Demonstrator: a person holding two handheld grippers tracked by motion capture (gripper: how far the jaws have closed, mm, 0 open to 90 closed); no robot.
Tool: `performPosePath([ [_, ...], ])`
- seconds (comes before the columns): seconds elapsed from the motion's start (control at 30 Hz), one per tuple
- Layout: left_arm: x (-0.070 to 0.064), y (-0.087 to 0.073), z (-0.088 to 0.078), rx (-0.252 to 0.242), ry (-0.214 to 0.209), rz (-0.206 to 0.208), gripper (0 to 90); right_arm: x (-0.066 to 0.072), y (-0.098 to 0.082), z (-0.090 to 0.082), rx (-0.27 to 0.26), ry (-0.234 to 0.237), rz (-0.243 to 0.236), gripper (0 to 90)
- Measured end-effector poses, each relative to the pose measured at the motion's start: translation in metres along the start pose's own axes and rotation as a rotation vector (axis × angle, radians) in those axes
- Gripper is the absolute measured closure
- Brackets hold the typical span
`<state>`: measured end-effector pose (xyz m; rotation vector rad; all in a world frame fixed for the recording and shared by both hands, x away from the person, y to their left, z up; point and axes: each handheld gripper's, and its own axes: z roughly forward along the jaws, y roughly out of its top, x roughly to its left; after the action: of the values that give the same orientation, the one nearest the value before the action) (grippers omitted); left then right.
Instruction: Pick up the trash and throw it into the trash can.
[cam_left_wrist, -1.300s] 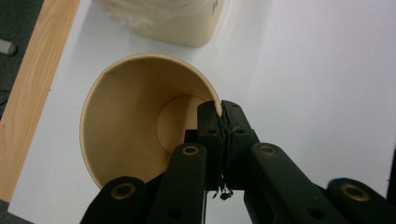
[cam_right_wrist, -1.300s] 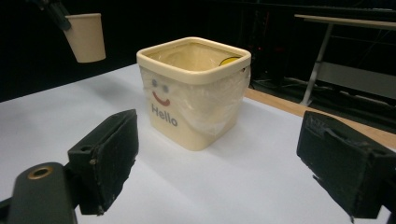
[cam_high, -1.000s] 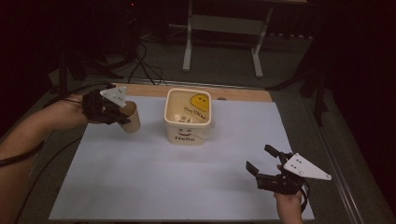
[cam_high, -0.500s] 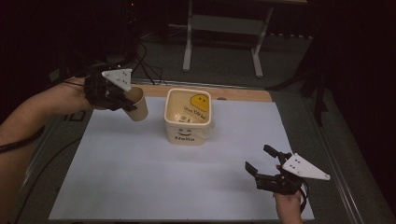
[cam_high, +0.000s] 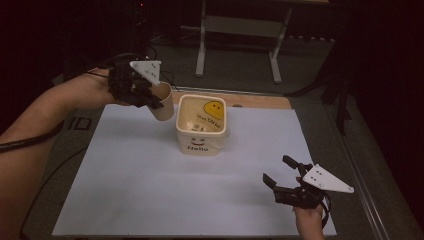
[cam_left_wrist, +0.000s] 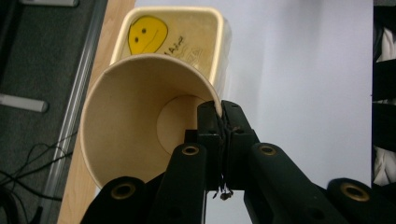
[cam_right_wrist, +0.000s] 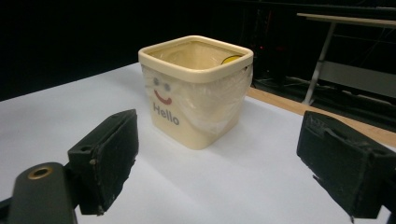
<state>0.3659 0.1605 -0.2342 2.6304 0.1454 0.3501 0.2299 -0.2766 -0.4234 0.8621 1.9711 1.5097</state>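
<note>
The left claw (cam_high: 152, 97) is pinched tight on the rim of a paper cup (cam_high: 162, 101), one jaw inside the wall and one outside (the cup is empty). It holds the cup tilted in the air, just beside the cream "Hello" bin (cam_high: 201, 125) on the white tabletop (cam_high: 150, 190). The right claw (cam_high: 282, 172) hangs low over the near right corner, jaws spread wide with nothing between them.

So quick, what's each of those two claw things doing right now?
Left gripper: shut on the paper cup rim.
Right gripper: open, holding nothing.
</note>
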Motion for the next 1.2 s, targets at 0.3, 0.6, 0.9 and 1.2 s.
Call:
performPosePath([
  [0.3,0.006,0.021,0.013,0.002,-0.013,0.043,89.2,-0.001,0.000,-0.001,0.000,0.000,-0.002,12.6],
  [0.6,0.016,0.042,0.025,-0.001,-0.025,0.062,89.1,-0.001,0.000,-0.001,-0.002,0.000,-0.001,12.6],
  [0.9,0.026,0.052,0.039,0.022,-0.034,0.066,89.1,-0.002,-0.001,-0.001,-0.001,0.000,0.000,12.6],
  [1.2,0.037,0.060,0.053,0.027,-0.029,0.065,89.0,-0.002,-0.001,-0.002,-0.002,0.002,0.002,12.6],
])
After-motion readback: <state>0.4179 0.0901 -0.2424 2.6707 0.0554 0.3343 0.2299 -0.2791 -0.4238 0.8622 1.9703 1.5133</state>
